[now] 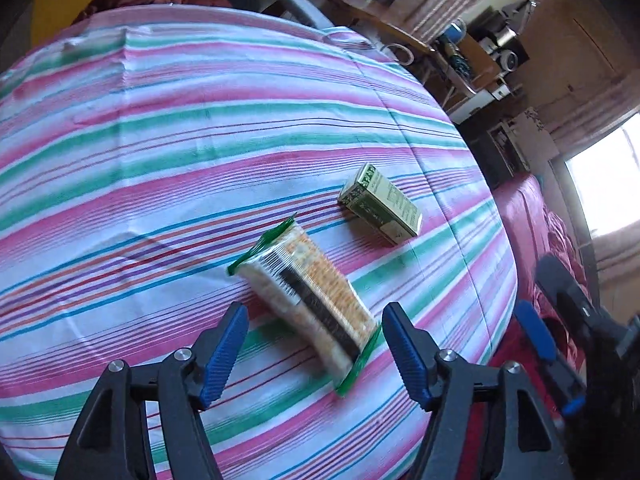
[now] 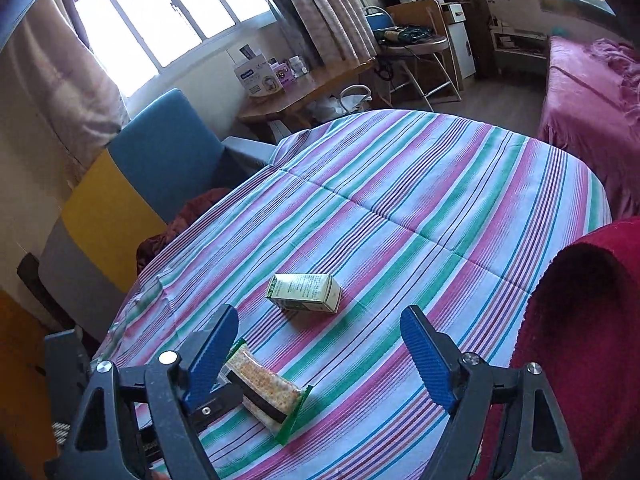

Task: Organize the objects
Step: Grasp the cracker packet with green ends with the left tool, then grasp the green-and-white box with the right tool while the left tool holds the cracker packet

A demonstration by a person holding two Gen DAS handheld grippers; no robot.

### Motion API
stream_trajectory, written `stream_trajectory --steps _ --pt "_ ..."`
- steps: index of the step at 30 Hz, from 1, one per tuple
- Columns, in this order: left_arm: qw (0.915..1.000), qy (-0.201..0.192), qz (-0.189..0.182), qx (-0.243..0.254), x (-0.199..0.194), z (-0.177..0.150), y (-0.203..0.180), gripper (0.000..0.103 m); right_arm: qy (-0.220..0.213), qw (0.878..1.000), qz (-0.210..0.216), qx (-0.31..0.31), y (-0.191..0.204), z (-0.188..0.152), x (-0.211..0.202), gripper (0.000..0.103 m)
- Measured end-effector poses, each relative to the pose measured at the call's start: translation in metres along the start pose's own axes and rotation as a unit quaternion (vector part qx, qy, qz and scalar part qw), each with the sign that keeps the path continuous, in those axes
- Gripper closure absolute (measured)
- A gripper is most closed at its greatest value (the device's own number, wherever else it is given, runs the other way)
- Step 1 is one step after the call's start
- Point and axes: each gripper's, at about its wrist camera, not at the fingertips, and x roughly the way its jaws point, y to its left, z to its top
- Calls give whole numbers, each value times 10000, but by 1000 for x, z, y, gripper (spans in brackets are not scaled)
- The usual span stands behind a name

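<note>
With both grippers, left [image 1: 315, 354] and right [image 2: 320, 356], agape and empty, we judge packet [image 1: 308, 300] and box [image 2: 304, 293] await pickup.

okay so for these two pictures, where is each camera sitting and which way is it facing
Left wrist: on the left gripper, looking down its open blue fingers at the cracker packet on the striped tablecloth; the right gripper shows at the edge.
Right wrist: on the right gripper, facing the small green carton, with a window beyond; open.
Shared: packet, carton, cloth.
</note>
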Motion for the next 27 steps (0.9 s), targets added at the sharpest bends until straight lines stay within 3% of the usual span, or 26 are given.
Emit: stream_trajectory --steps 5,11,12,14,20,27 --pt "9994 -69 333 8 19 13 -13 32 -92 9996 125 248 -9 2 -3 17" --pt "9934 16 878 740 42 9 -26 33 -28 9996 130 250 -9 1 1 17" --pt "9895 -40 1002 1043 41 5 -30 37 -14 9997 123 220 -8 1 2 17" --pt "9833 -120 1180 1382 38 -4 -29 65 10 9997 145 189 -7 0 2 17" --pt "9816 -341 1228 1422 -1 -34 23 67 150 9998 111 13 -2 -2 8 17" --pt "9796 -747 1295 1344 -59 -92 91 67 874 9943 64 -600 22 -17 33 17"
